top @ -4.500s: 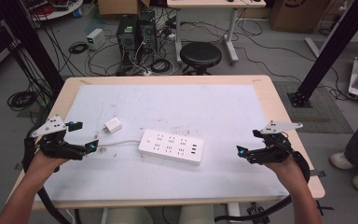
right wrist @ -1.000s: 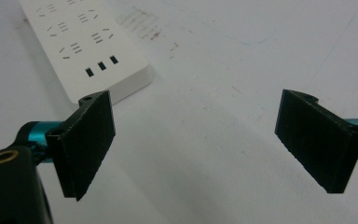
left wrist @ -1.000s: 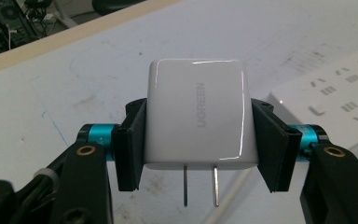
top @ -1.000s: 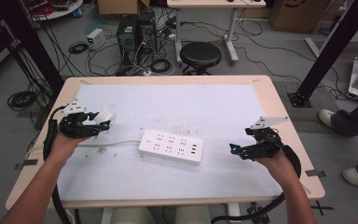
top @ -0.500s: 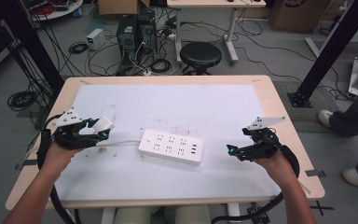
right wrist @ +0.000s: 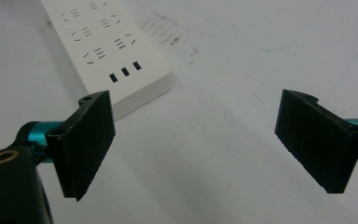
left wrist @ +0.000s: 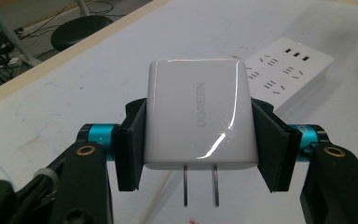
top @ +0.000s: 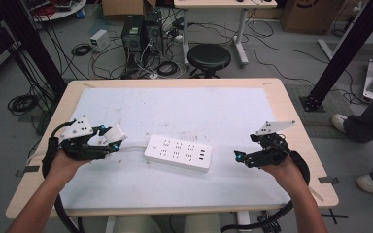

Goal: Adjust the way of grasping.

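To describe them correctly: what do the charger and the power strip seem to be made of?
Charger: apparently glossy white plastic, showing sharp light reflections; its two prongs look like bare metal. Power strip: probably matte white plastic, evenly dull with no glare.

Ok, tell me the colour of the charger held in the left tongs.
White, with grey lettering; the charger shows best in the left gripper view.
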Demonstrator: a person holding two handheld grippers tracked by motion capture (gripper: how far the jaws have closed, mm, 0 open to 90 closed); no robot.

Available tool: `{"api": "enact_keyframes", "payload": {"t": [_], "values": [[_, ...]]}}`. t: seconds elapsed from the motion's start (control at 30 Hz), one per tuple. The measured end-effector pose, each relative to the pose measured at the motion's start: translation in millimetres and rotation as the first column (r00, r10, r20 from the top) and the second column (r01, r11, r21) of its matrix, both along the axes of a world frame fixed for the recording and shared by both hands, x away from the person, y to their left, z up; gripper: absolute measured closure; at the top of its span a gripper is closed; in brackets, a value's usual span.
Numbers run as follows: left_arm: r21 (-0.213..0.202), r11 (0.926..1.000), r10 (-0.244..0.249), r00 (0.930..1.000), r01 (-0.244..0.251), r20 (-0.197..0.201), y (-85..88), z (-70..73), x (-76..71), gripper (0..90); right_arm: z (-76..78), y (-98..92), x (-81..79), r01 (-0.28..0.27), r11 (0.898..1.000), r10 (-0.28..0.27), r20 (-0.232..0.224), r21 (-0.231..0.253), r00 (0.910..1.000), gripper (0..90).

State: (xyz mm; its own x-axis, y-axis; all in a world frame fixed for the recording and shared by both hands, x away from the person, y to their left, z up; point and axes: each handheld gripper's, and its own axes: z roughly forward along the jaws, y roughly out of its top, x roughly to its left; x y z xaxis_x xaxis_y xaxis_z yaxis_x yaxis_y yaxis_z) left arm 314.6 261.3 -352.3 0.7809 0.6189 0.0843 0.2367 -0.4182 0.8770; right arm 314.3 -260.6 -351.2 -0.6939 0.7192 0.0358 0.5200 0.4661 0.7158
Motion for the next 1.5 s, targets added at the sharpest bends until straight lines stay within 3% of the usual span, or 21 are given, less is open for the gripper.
{"api": "enact_keyframes", "payload": {"t": [0.1, 0.3, 0.47, 0.77, 1.0, 1.5], "values": [[0.014, 0.9994, -0.032, 0.9995, 0.032, 0.006, -9.0, -1.0, -2.2, 42.6, -1.3, 1.2, -1.2, 0.007, 1.000, -0.006, -0.010, 0.028, 0.9999, 12.2], [0.029, 0.9936, -0.110, 0.9935, 0.109, 0.027, -30.8, -0.4, -7.0, 42.6, -3.3, 10.0, -2.5, -0.013, 0.997, 0.018, -0.074, 0.073, 0.9971, 12.2], [0.056, 0.9833, -0.176, 0.9836, 0.173, 0.041, -48.6, 0.9, -10.4, 42.6, -0.7, 22.9, -1.6, -0.042, 0.990, 0.057, -0.112, 0.131, 0.9921, 12.2], [0.085, 0.9621, -0.265, 0.9622, 0.259, 0.063, -74.2, 2.7, -13.8, 42.6, 5.8, 44.8, 3.9, -0.093, 0.967, 0.132, -0.154, 0.236, 0.9791, 12.2], [0.114, 0.9419, -0.327, 0.9407, 0.316, 0.092, -95.2, 2.2, -17.3, 42.5, 9.2, 65.3, 9.7, -0.121, 0.941, 0.196, -0.220, 0.315, 0.9555, 12.2], [0.144, 0.9168, -0.389, 0.9140, 0.373, 0.114, -134.2, -4.9, -17.3, 42.5, 4.2, 102.1, 23.7, -0.129, 0.895, 0.293, -0.344, 0.428, 0.8919, 15.9]]}}
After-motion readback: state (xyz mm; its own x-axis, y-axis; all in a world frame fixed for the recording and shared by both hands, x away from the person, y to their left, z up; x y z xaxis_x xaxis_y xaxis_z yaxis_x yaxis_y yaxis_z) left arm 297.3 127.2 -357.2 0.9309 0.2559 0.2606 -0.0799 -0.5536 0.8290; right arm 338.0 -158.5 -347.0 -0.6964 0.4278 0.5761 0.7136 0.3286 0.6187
